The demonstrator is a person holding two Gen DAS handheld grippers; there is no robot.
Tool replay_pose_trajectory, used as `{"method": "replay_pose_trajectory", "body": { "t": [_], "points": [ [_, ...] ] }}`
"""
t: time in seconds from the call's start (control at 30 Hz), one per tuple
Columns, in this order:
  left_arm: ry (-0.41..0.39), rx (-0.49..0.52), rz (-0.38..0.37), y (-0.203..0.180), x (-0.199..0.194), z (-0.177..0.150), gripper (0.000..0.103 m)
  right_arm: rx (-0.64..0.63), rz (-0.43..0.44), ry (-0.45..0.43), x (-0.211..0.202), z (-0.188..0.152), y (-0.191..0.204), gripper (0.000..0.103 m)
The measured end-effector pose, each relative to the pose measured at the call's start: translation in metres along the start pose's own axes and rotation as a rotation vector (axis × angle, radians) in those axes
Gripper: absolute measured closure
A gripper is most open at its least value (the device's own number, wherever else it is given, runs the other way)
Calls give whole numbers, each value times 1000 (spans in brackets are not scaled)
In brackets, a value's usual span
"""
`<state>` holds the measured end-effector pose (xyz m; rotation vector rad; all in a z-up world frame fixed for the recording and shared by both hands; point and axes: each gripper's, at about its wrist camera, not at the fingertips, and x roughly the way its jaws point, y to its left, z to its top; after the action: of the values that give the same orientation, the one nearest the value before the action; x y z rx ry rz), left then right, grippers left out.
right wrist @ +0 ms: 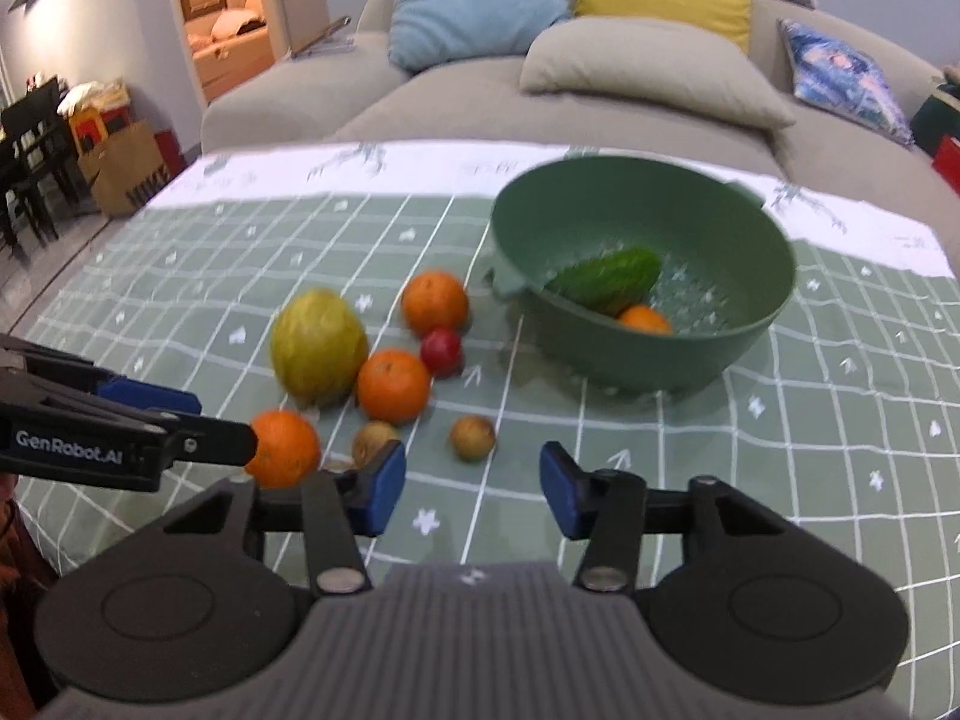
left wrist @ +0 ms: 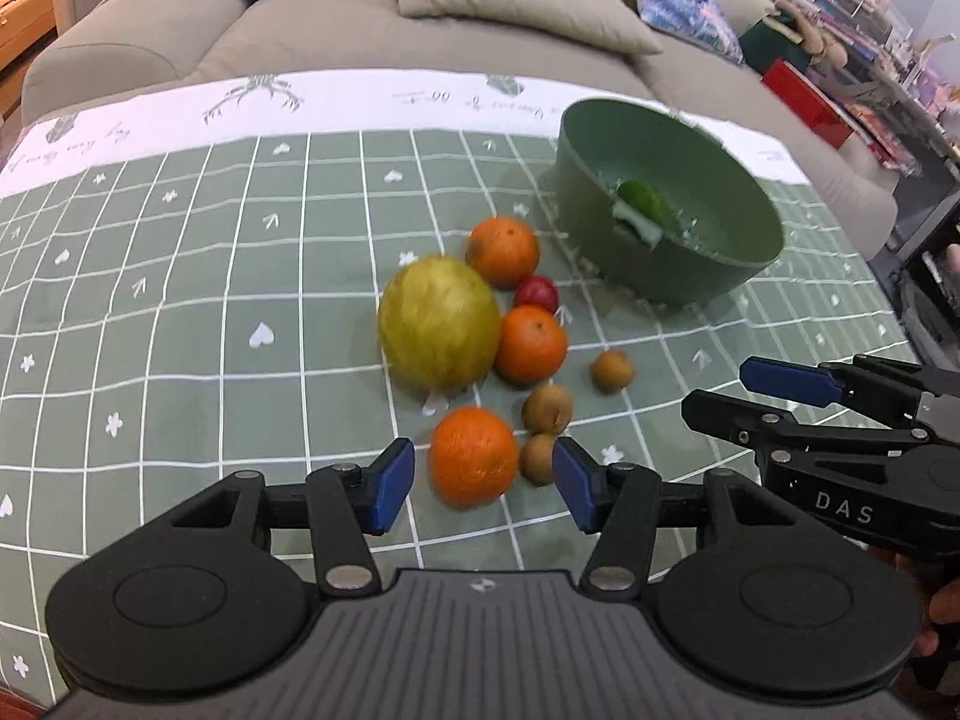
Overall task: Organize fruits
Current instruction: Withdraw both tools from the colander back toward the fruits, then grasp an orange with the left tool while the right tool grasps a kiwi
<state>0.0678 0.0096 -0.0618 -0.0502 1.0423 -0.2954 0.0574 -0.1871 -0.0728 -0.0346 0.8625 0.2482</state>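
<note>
Mostly undone, by the look of it. Two pieces already in the bowl [right wrist: 774,324]: a green fruit [right wrist: 606,279] and an orange [right wrist: 643,319], well ahead of the right gripper [right wrist: 471,489] and to its right. Eight pieces left on the cloth [right wrist: 180,276]: three oranges, a pomelo [left wrist: 438,324], a small red fruit [left wrist: 536,293] and three brown kiwis.

Nearest orange [left wrist: 474,457] framed between the fingers of the left gripper [left wrist: 483,483], with one kiwi [left wrist: 537,459] just beside it, close to the right pad [left wrist: 573,480]. Jaws spread, pads not seen pressing on the fruit; nothing grasped. A second kiwi [left wrist: 547,409] just beyond, a third [left wrist: 612,371] ahead and to the right. Further ahead, the pomelo touching a second orange [left wrist: 531,343]; the red fruit and the far orange [left wrist: 503,252] beyond that, nearest the bowl.

Right gripper also parted and empty, only bare cloth between its pads; fruit cluster ahead and to its left, one kiwi just past the left pad [right wrist: 381,489].

Judged so: roughly a fifth done. Next in hand, likely the near orange, then seven more trips to the bowl. Some blur in both views, so exact contact hard to tell.
</note>
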Motion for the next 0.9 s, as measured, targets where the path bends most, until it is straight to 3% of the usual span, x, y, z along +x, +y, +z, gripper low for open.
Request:
{"method": "replay_pose_trajectory", "body": {
  "t": [0.17,0.4,0.9],
  "points": [
    [25,-28,-6,5,13,-4,40,0,13,34,15,-1,-1,68],
    [53,-72,-19,10,26,0,44,16,21,67,36,3,-7,75],
    [101,-114,-68,15,42,4,57,1,45,91,68,11,-7,77]
  ]
}}
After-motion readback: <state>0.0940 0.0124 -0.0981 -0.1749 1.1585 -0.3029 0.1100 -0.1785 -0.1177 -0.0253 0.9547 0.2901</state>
